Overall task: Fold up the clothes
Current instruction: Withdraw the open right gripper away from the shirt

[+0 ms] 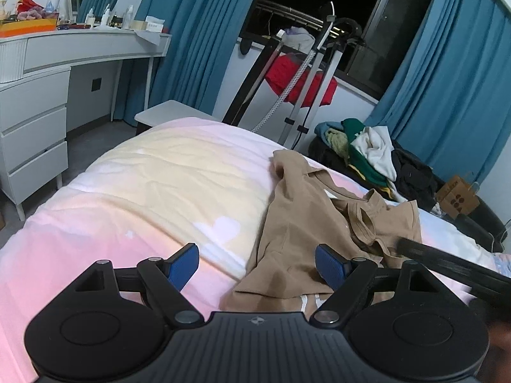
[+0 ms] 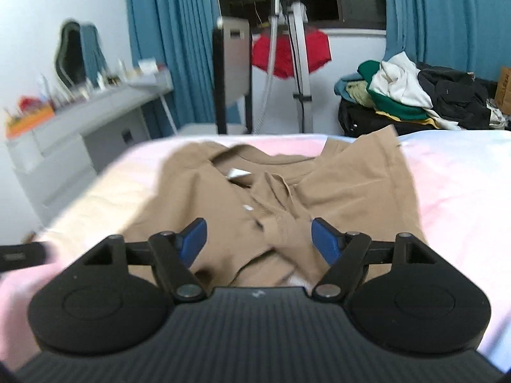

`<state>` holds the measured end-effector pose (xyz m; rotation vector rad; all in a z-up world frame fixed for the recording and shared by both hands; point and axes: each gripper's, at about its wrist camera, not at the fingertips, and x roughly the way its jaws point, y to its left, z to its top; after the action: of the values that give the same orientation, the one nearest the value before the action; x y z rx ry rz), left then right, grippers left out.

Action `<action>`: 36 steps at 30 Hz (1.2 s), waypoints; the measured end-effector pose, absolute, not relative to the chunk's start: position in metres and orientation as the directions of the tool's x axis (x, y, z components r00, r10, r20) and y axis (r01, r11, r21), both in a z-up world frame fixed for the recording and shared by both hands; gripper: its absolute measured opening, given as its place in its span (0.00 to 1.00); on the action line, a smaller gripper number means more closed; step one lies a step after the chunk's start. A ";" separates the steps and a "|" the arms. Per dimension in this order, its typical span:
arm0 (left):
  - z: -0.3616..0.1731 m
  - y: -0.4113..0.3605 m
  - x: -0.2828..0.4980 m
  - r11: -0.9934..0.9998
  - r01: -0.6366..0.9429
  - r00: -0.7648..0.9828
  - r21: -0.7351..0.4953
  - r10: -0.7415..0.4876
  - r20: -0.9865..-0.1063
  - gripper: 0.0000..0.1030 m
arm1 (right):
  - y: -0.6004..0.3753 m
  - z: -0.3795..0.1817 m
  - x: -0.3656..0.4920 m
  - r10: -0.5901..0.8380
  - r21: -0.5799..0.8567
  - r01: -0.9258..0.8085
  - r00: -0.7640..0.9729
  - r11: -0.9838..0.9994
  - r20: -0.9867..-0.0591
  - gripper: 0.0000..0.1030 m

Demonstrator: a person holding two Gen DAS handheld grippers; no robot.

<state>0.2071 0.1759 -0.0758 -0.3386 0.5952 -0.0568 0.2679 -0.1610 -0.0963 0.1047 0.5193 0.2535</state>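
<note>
A tan T-shirt [image 1: 306,223] lies crumpled on the pink and cream bed cover [image 1: 143,191]. In the right wrist view the shirt [image 2: 351,185] is spread wider, collar toward the far edge, with a bunched fold in the middle. My left gripper [image 1: 257,266] is open above the shirt's near left edge, its right pad over the cloth. My right gripper [image 2: 258,239] is open, low over the shirt's bunched middle, holding nothing. A dark part of the other gripper [image 1: 447,268] crosses the right of the left wrist view.
A pile of clothes [image 1: 373,156] sits on a dark case beyond the bed. A garment steamer stand [image 1: 306,95] with a red cloth stands by the window. A white dressing table [image 1: 48,95] with bottles is at the left. A cardboard box [image 1: 456,198] is at the right.
</note>
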 end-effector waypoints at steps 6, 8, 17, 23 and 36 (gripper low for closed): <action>-0.072 0.155 0.186 0.964 0.024 0.828 -0.266 -0.168 -0.535 0.79 | -0.201 -0.056 0.164 0.245 0.191 -0.177 0.865 0.965 -0.438 0.72; -0.069 0.144 0.174 0.969 0.062 0.829 -0.239 -0.183 -0.529 0.79 | -0.218 -0.047 0.133 0.227 0.199 -0.153 0.873 0.968 -0.432 0.72; -0.051 0.089 0.124 0.967 0.219 0.838 -0.131 -0.255 -0.483 0.79 | -0.299 -0.062 0.037 0.033 0.342 0.113 0.919 0.933 -0.394 0.74; -0.054 0.035 0.098 0.936 0.309 0.778 -0.166 -0.349 -0.522 0.78 | -0.332 -0.062 0.021 -0.052 0.430 0.212 0.934 0.878 -0.354 0.73; -0.098 -0.122 0.026 0.750 0.603 0.491 -0.272 -0.618 -0.614 0.55 | -0.380 -0.071 -0.005 -0.224 0.515 0.322 0.944 0.795 -0.244 0.74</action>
<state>0.0264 -0.1218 -0.0979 -0.0212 0.7542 -0.7414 -0.0050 -0.3803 -0.0708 0.5833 0.1744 -0.2945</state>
